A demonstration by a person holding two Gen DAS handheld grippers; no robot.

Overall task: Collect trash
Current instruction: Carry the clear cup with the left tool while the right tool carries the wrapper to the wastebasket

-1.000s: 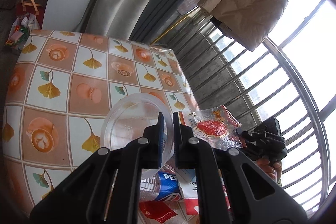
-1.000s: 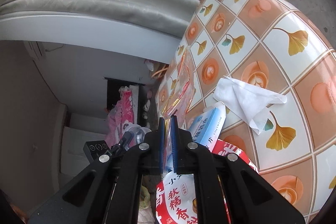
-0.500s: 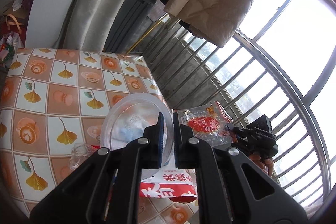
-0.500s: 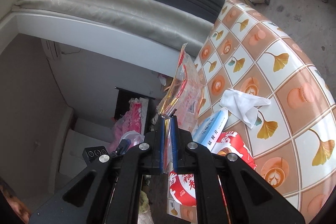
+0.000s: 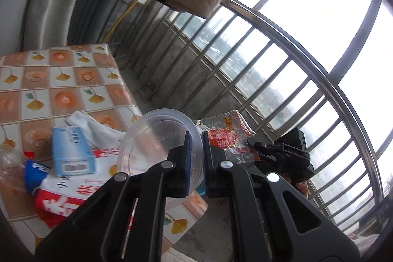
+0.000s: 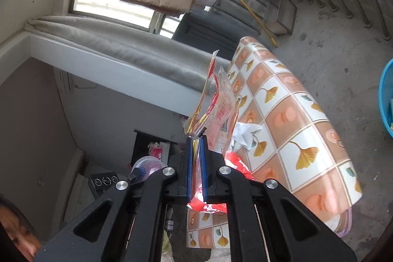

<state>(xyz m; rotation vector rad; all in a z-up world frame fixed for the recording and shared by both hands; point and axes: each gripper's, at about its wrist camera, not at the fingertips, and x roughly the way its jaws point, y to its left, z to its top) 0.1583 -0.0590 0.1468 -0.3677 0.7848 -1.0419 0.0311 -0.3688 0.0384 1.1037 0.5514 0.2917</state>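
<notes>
Daylit fisheye pair, strong backlight.
Window panes [image 5: 307, 23] blown out white; railing bars [image 5: 221, 70] bend at the edges; dark vignette in all corners; items on the bench [image 5: 61, 80] slightly motion-blurred; interior wall [image 6: 32, 114] dim, soft shadows.

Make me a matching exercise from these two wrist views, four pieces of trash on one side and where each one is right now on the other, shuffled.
1. clear round plastic lid
2. crinkly red and clear snack wrapper
3. light blue cardboard box
4. crumpled white tissue

A. lying on the red noodle packet
B. pinched in the right gripper
C. loose on the tablecloth
D. pinched by its rim in the left gripper

Pairs: 1-D, 2-B, 3-A, 4-C
</notes>
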